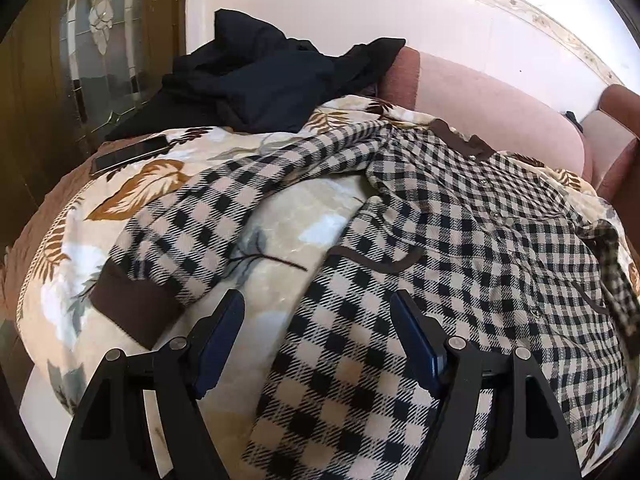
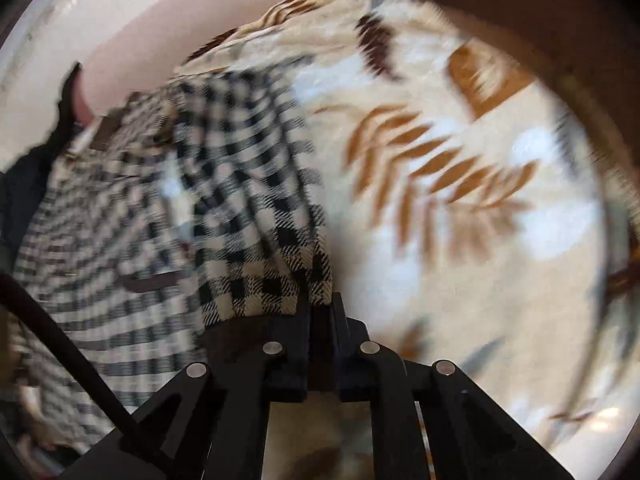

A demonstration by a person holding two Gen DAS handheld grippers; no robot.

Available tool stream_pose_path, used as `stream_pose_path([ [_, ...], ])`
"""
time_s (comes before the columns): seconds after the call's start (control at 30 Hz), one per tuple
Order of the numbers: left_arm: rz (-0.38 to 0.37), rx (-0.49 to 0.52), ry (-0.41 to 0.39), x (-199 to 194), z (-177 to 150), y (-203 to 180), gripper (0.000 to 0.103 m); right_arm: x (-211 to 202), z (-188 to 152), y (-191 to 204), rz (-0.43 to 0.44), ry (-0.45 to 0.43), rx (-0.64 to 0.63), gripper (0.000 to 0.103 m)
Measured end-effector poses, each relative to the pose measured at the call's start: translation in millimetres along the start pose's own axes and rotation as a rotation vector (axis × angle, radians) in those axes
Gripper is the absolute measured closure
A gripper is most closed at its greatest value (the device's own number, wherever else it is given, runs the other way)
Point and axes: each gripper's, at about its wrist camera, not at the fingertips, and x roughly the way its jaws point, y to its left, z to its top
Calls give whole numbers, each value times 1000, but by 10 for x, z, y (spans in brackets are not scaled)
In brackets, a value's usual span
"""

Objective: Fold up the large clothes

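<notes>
A black-and-beige checked shirt with a brown collar and brown cuffs lies spread, front up, on a leaf-patterned blanket. Its left sleeve stretches out to the left, ending in a brown cuff. My left gripper is open just above the shirt's lower hem, empty. In the right wrist view my right gripper is shut on the shirt's right sleeve near its brown cuff, and the sleeve is lifted and drawn over the shirt body. That view is motion-blurred.
A pile of dark clothes lies at the back of the blanket. A dark phone lies at the blanket's left edge. A pink sofa back and a white wall stand behind. A wooden glazed door is at the left.
</notes>
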Motion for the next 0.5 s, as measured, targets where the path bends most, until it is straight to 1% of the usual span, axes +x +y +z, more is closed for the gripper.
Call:
stream_pose_path([
  [0.13,25,-26,-3,-51,-1,133,29,-122,147,-218,-293,-80,-20,95],
  [0.17,26,-38,-1,-61,-2,179,29,-148,208,-298,-447,-110,-37,95],
  [0.2,27,-51,3,-70,-5,234,29,-142,248,-368,-558,-120,-42,95],
  [0.23,27,-60,8,-75,-7,267,29,-126,276,-418,-637,-105,-32,95],
  [0.27,26,-69,14,-78,-13,307,29,-133,295,-525,-713,-71,2,95],
  [0.3,19,-79,25,-76,-29,360,29,-177,285,-568,-692,-69,32,93],
  [0.33,12,-84,33,-66,-39,378,29,-281,225,-610,-600,-77,75,90],
  [0.37,1,-87,50,-44,-55,406,29,-335,186,-597,-525,-79,93,79],
  [0.4,-18,-92,75,-8,-78,430,29,-393,116,-536,-402,-82,106,68],
  [0.43,-34,-97,93,20,-92,440,29,-442,25,-455,-249,-83,112,64],
  [0.47,-60,-107,116,51,-114,456,29,-449,-67,-364,-117,-74,111,59],
  [0.5,-95,-120,146,88,-141,468,29,-415,-156,-246,22,-48,106,58],
])
